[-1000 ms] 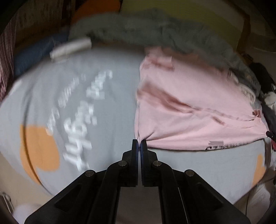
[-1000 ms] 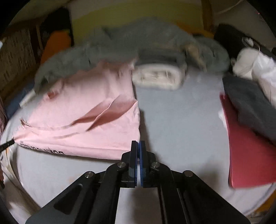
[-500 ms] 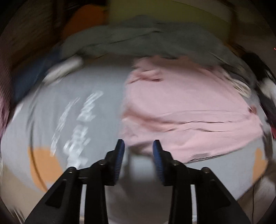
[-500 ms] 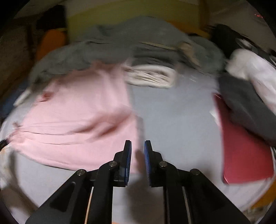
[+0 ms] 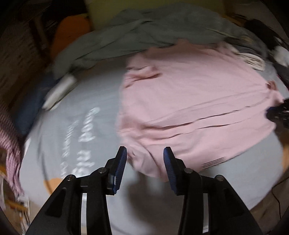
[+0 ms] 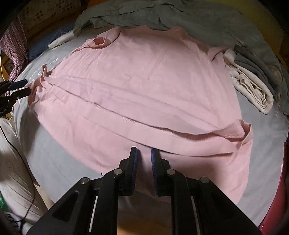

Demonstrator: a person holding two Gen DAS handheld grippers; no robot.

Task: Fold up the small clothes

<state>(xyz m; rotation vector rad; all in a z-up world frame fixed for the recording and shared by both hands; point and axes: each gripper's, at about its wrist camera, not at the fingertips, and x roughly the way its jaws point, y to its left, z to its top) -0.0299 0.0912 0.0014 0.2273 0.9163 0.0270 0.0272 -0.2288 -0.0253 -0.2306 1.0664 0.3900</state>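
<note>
Pink shirt (image 6: 137, 86) lies spread flat on the grey sheet (image 6: 54, 162) of the bed, a seam running across it from left to right and one fold of fabric doubled over along the near edge. Small printed mark visible at its lower hem in the left wrist view (image 5: 214, 161).

Left hand-held gripper (image 5: 144, 155): jaws spread wide, released, nothing between them; a corner of the pink shirt sits just ahead of the gap. Image is motion-blurred. White lettering (image 5: 84, 137) printed on the sheet lies left of the shirt.

Right hand-held gripper (image 6: 144, 155): jaws parted by a narrow gap, released, poised over the near hem of the shirt; whether the tips touch the fabric cannot be told.

Grey blanket (image 6: 180, 16) is heaped beyond the shirt's far edge. Folded cream and grey clothes (image 6: 252, 85) are stacked at the shirt's right edge. A red item (image 6: 278, 195) lies at far right.
</note>
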